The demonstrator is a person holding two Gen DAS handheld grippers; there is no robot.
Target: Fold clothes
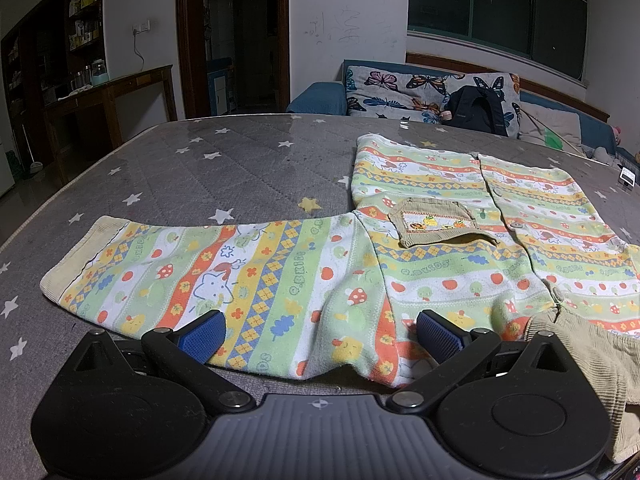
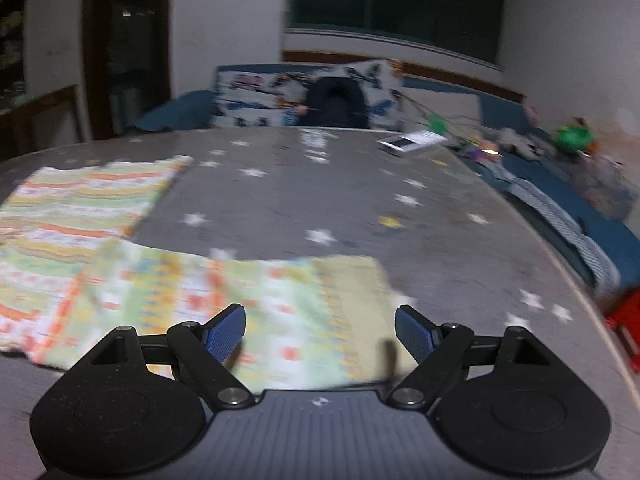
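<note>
A child's patterned jacket (image 1: 460,240) with green, orange and yellow stripes lies flat on the grey star-print table (image 1: 200,168). Its left sleeve (image 1: 208,276) stretches out to the left, ending in a cream cuff (image 1: 80,256). A tan corduroy pocket (image 1: 436,220) sits on the chest and a corduroy collar (image 1: 592,356) lies at the near right. My left gripper (image 1: 320,332) is open just above the near edge of that sleeve. My right gripper (image 2: 320,332) is open over the other sleeve (image 2: 240,300), close to its cuff (image 2: 352,288). The right wrist view is blurred.
A sofa with a butterfly blanket (image 1: 420,92) and a black backpack (image 1: 476,108) stands beyond the table. A white box (image 2: 412,140) lies near the far right table edge. A dark wooden desk (image 1: 112,96) is at the left. Toys (image 2: 572,136) lie on the sofa.
</note>
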